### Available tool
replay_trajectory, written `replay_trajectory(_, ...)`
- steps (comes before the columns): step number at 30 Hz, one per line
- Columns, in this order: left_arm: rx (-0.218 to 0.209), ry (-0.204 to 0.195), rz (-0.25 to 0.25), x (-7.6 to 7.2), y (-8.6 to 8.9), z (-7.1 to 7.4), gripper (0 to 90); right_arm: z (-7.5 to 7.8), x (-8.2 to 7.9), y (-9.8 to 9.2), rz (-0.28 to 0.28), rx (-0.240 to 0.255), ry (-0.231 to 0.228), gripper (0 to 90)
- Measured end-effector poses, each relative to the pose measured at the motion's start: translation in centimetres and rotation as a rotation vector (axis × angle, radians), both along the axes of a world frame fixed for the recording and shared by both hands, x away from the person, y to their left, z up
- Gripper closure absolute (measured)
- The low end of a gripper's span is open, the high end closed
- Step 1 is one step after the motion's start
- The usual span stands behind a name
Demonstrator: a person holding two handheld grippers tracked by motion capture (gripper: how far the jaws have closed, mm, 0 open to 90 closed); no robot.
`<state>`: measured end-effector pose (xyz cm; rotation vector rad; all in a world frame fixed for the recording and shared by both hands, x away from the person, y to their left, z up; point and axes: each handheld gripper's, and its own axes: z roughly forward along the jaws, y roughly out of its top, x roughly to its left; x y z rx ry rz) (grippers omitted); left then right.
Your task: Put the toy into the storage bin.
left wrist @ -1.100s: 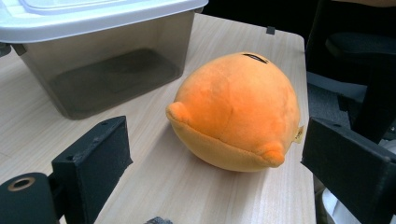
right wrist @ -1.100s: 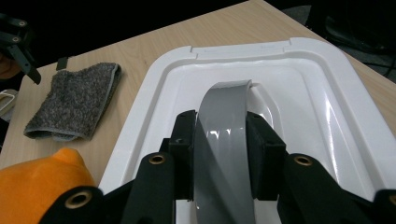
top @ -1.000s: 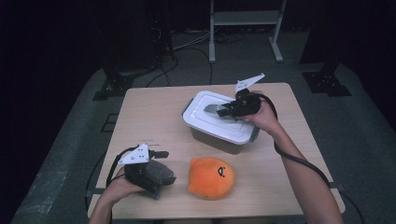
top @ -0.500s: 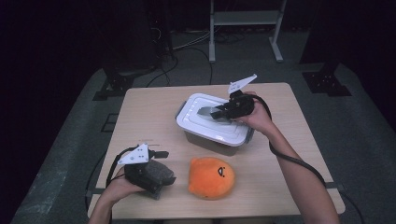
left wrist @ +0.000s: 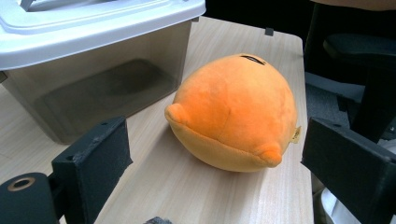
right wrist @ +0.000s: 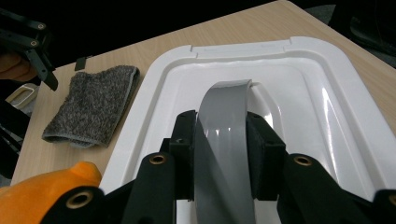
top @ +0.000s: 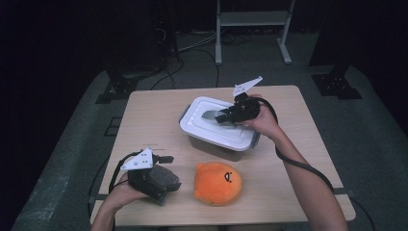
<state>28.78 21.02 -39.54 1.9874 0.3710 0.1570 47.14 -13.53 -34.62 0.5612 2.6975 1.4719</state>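
Grey strap handle (right wrist: 224, 140), arched up from the middle of the white lid (right wrist: 327, 121), pinched between the pads of the right hand-held gripper (right wrist: 223, 154), one pad pressed on each flat side. Lid seated on a translucent box (top: 219, 147), box standing on the far right half of the wooden tabletop (top: 154, 120), turned at a slight angle to its edges. In the high view, right hand-held gripper (top: 222, 115) reaching across the lid (top: 211, 132) from the right, hand (top: 262, 120) behind it, black cable looping down along the forearm, grey plate tilted up above.

Orange plush (top: 217, 183) just in front of the box, near the front edge, small dark face markings on top. In the left gripper view, plush (left wrist: 233, 112) resting on the tabletop (left wrist: 187, 186) close beside the box wall (left wrist: 102, 88), not touching it as far as can be told.

Left hand-held gripper (top: 166, 159) at the front left corner, held low in the left hand (top: 125, 192), jaws spread wide and empty, pointed toward the plush. Grey cloth (top: 161, 180) folded beneath and just beside it; same cloth (right wrist: 93, 109) visible in the right gripper view, lying flat to the left of the lid. Dark floor and cables beyond the tabletop.
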Motion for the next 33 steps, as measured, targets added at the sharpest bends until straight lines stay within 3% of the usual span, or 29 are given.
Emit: replay_trajectory(33, -0.010, -0.005, 0.004, -0.06, 0.20, 0.19, 7.1, 0.42, 0.06, 0.38, -0.021, -0.006, 0.016, 66.7)
